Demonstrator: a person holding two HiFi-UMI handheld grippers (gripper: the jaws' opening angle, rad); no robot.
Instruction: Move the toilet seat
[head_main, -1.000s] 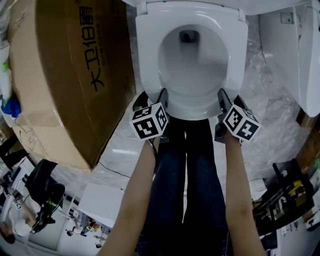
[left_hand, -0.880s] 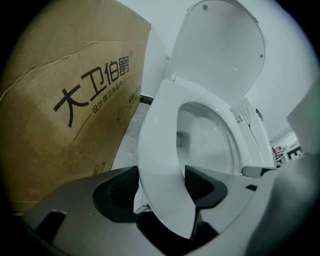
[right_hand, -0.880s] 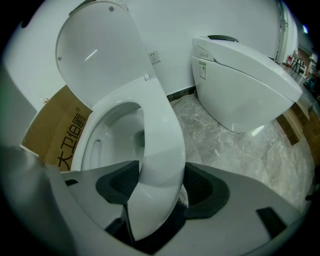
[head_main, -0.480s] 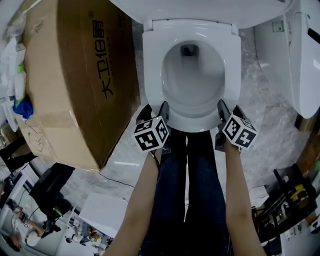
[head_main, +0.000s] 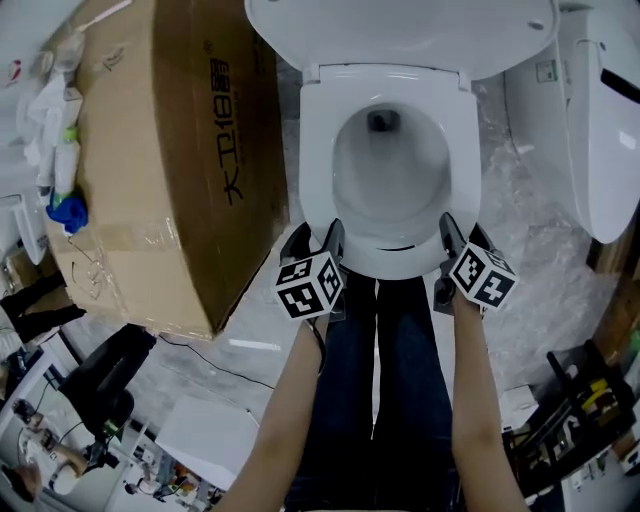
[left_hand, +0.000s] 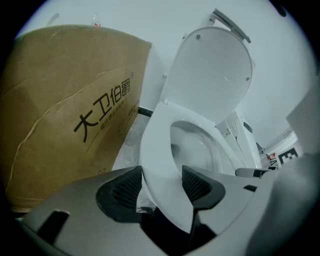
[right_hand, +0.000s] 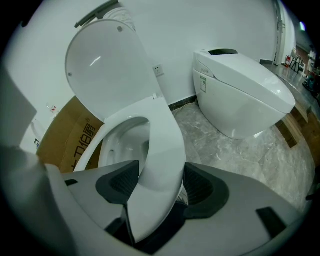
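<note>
The white toilet seat (head_main: 318, 160) lies on the bowl, with the lid (head_main: 400, 30) raised behind it. A thin dark gap shows under the seat's front edge. My left gripper (head_main: 317, 235) is at the seat's front left. In the left gripper view (left_hand: 161, 186) its jaws are closing, with the seat rim (left_hand: 155, 145) between them and touching both pads. My right gripper (head_main: 462, 232) is at the front right. In the right gripper view (right_hand: 161, 184) the seat rim (right_hand: 165, 135) fills the space between its pads.
A large brown cardboard box (head_main: 160, 150) stands close on the toilet's left, with bottles (head_main: 55, 160) beyond it. A second white toilet (head_main: 590, 120) stands on the right. The person's legs (head_main: 375, 380) are right in front of the bowl, on a marble floor (head_main: 540, 260).
The head view has tilted, so the toilet sits lower in the picture and the raised lid shows. Both grippers stay at the seat's front edge. A thin dark gap now shows under it.
</note>
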